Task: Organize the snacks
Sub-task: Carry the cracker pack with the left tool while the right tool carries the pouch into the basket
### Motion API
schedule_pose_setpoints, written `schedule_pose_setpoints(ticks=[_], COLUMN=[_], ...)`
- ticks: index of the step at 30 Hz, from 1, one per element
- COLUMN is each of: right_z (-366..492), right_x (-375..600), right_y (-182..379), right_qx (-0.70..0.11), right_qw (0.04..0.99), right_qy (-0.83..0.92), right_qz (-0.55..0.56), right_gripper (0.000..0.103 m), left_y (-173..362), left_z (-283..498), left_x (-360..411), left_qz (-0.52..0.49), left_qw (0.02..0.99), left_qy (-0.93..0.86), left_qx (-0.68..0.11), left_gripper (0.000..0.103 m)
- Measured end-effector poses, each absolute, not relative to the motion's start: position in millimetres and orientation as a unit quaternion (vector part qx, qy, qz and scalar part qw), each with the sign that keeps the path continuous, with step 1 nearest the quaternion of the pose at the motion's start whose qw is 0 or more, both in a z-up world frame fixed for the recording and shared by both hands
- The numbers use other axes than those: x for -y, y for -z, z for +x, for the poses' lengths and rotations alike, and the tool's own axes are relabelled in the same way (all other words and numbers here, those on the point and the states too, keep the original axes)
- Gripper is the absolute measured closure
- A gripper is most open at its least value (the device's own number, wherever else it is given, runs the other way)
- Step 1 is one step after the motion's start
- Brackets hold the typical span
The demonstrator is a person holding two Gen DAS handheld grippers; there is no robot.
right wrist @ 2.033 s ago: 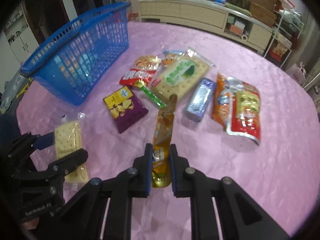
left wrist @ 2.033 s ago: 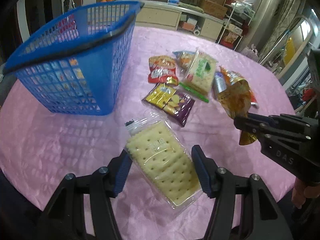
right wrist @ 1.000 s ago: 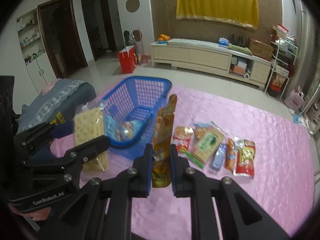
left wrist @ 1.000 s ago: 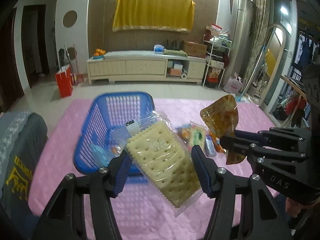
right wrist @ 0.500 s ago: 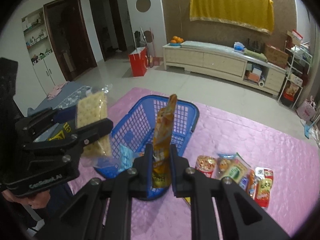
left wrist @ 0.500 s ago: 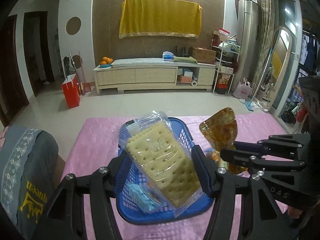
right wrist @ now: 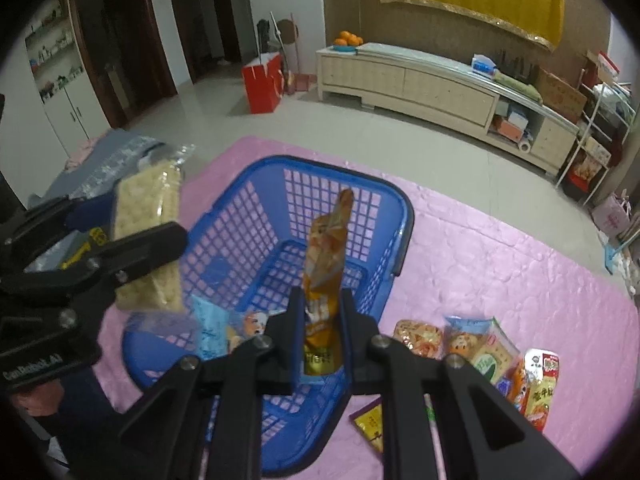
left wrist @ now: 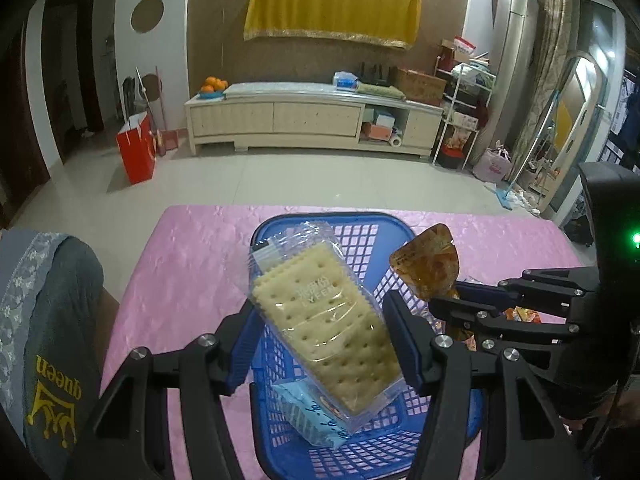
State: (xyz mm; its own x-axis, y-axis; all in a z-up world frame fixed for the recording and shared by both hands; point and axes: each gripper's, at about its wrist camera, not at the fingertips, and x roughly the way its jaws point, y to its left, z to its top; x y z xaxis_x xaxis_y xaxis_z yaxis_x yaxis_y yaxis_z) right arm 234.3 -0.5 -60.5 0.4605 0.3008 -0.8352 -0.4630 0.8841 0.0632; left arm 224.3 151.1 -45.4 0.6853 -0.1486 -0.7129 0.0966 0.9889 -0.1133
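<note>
L gripper clamps cracker pack, R gripper clamps orange pouch, both over basket.

Yellow cloth on wall, cream cabinet, oranges, red bag

Below my two grippers the blue basket stands open-topped, its far half bare mesh floor at frame centre of the right wrist view. A light blue packet and a small orange packet lie on its near left floor. My left gripper, clamped on the cracker pack, fills the left side there. The loose snacks crowd the bench at lower right; the pink cloth beyond the basket's far rim is free.
</note>
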Motion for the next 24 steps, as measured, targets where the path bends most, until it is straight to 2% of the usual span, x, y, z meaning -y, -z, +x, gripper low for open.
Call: schedule_pose_setpoints(ticks=[1, 3, 5, 6, 7, 8, 24], right_z=[236.7, 239.5, 239.1, 238.1, 237.2, 237.5, 216.8], right_x=[0.5, -1.9, -4.4, -3.6, -1.8, -0.6, 34.7], right_y=[62.6, 65.0, 66.8, 66.3, 65.6, 65.9, 54.8], right_qx=[-0.469, -0.470, -0.459, -0.452, -0.449, -0.450, -0.471], right_qw=[0.851, 0.853, 0.861, 0.866, 0.869, 0.869, 0.866], right_qy=[-0.222, -0.212, -0.188, -0.178, -0.175, -0.175, -0.157], right_qz=[-0.082, -0.087, -0.111, -0.115, -0.112, -0.108, -0.054], right_gripper=[0.082, 0.067, 0.039, 0.032, 0.020, 0.017, 0.017], left_y=[46.8, 48.1, 46.9, 46.0, 45.1, 44.4, 42.3], left_z=[224.6, 223.7, 221.0, 218.9, 216.2, 216.0, 215.2], left_x=[-151.7, -152.2, -151.5, -150.3, -148.8, -148.4, -127.5], left_qz=[-0.034, -0.035, -0.035, -0.033, -0.031, -0.029, 0.001], left_qw=[0.917, 0.916, 0.915, 0.915, 0.915, 0.915, 0.905], left_qy=[0.064, 0.061, 0.059, 0.059, 0.058, 0.059, 0.079], left_qx=[-0.393, -0.396, -0.397, -0.397, -0.397, -0.398, -0.418], left_gripper=[0.046, 0.046, 0.046, 0.046, 0.046, 0.046, 0.046])
